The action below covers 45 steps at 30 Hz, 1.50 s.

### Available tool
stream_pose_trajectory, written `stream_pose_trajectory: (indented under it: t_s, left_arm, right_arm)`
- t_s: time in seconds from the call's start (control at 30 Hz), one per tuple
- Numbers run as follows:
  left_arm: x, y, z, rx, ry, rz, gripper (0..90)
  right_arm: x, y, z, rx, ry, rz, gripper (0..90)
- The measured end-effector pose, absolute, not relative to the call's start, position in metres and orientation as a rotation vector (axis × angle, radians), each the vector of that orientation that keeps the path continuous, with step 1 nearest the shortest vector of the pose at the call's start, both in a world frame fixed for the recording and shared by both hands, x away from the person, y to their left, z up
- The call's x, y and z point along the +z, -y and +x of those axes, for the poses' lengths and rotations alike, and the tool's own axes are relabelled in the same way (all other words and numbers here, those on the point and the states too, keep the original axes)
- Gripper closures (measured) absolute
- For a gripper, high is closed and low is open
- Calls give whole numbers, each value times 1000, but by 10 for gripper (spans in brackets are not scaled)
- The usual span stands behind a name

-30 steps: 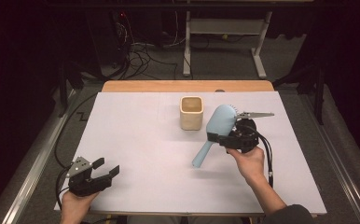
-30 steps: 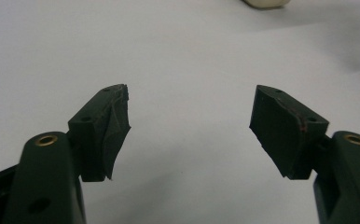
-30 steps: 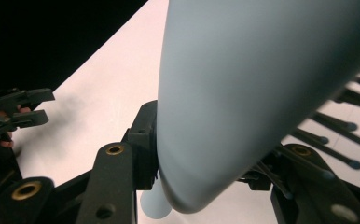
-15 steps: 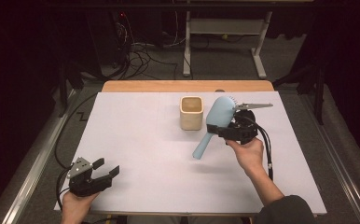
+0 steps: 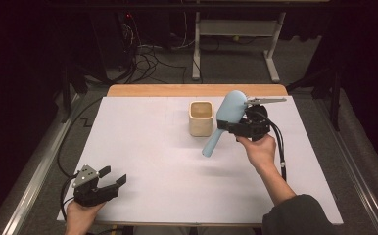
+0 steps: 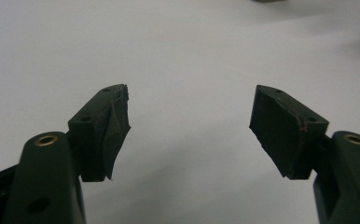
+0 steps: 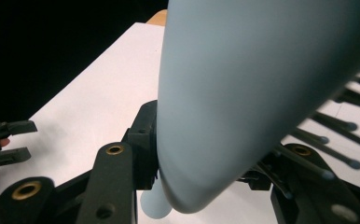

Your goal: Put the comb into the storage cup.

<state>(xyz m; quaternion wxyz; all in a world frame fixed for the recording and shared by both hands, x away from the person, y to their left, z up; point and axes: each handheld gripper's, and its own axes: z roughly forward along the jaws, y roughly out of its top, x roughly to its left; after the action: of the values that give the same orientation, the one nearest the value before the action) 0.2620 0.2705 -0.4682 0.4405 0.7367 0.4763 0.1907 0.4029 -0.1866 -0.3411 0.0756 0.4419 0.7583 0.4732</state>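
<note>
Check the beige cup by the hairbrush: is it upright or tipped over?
Upright. In the high view the beige cup stands on the white table with its open mouth facing up, beside the blue hairbrush. Whether it holds anything, cannot tell.

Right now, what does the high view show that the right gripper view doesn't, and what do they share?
High view alone: the tan cup standing just left of the brush, the wooden table edge's full width, and the person's forearm.
Right gripper view alone: the hairbrush's black bristles, close up.
Both: the right gripper shut on the light blue hairbrush, the white table top, and the left gripper open, apart from everything.
</note>
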Motion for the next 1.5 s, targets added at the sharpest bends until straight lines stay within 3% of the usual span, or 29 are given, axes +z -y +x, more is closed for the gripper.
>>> stream_pose_trajectory:
  t_s: [1.5]
  left_arm:
    - [-468,-272,262,470,-1176,1828,294]
  right_arm:
    - [-295,174,460,1406,-2144,1380,568]
